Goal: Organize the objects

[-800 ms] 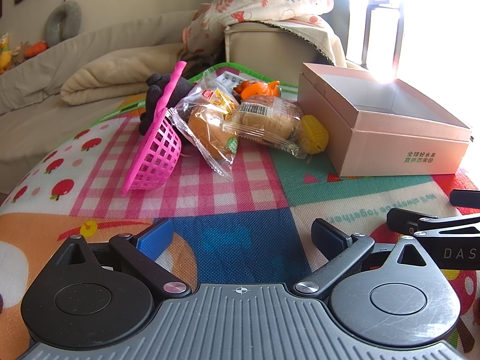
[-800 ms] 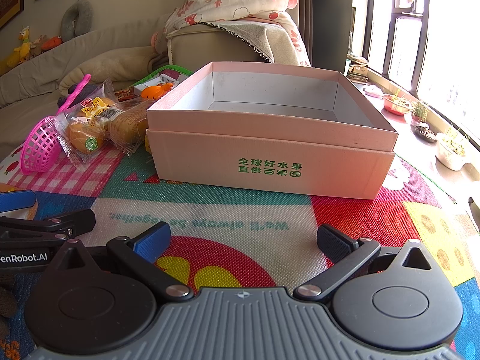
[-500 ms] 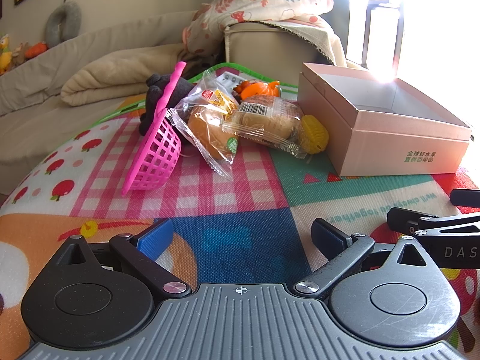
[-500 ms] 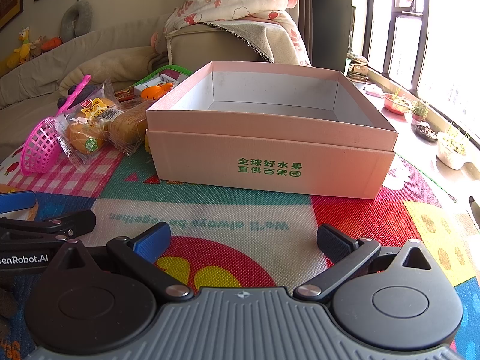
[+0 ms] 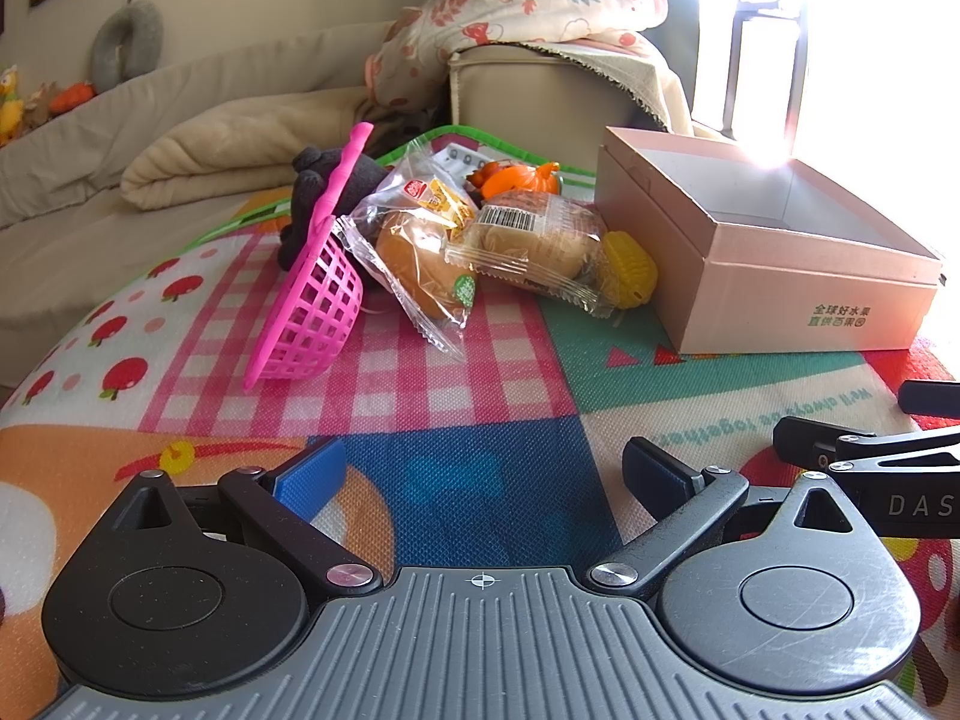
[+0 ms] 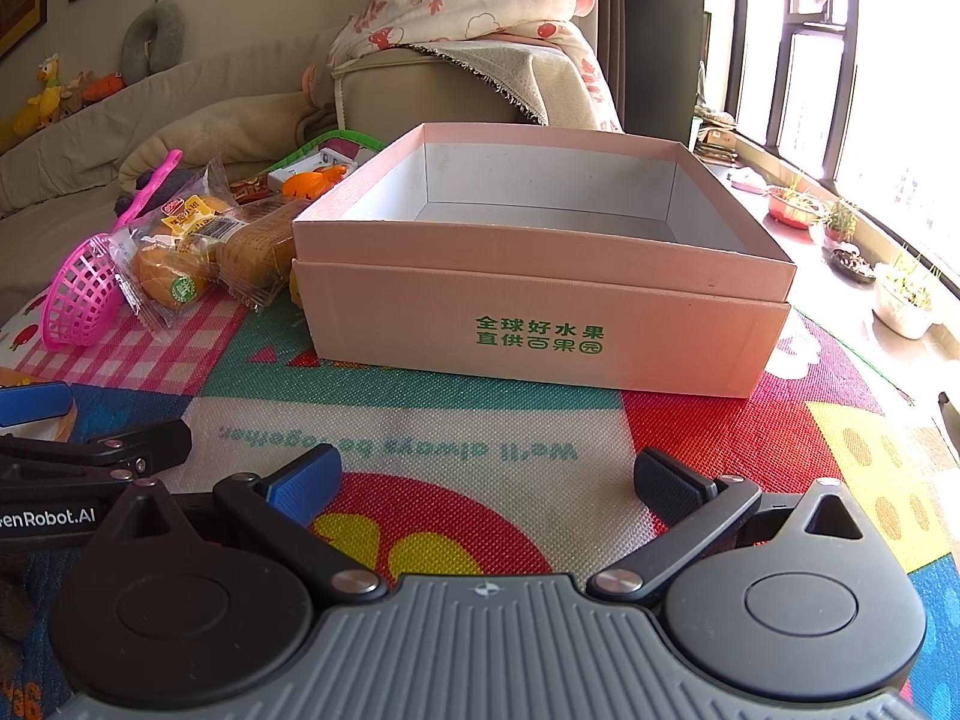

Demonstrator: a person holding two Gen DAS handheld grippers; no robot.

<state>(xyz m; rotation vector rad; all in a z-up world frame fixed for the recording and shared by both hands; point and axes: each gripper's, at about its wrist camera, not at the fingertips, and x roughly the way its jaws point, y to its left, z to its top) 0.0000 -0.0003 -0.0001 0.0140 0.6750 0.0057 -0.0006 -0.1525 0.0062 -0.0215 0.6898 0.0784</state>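
An open pink cardboard box stands on the colourful mat, empty inside; it also shows in the left wrist view. Left of it lies a pile: a pink plastic basket tipped on its side, two wrapped buns, a yellow corn toy, an orange toy and a dark plush toy. My left gripper is open and empty, low over the mat, short of the pile. My right gripper is open and empty, in front of the box.
A beige sofa with a folded blanket runs behind the mat. An armrest draped with a floral quilt stands behind the box. A windowsill with small plant pots is at the right. The mat stretches between grippers and box.
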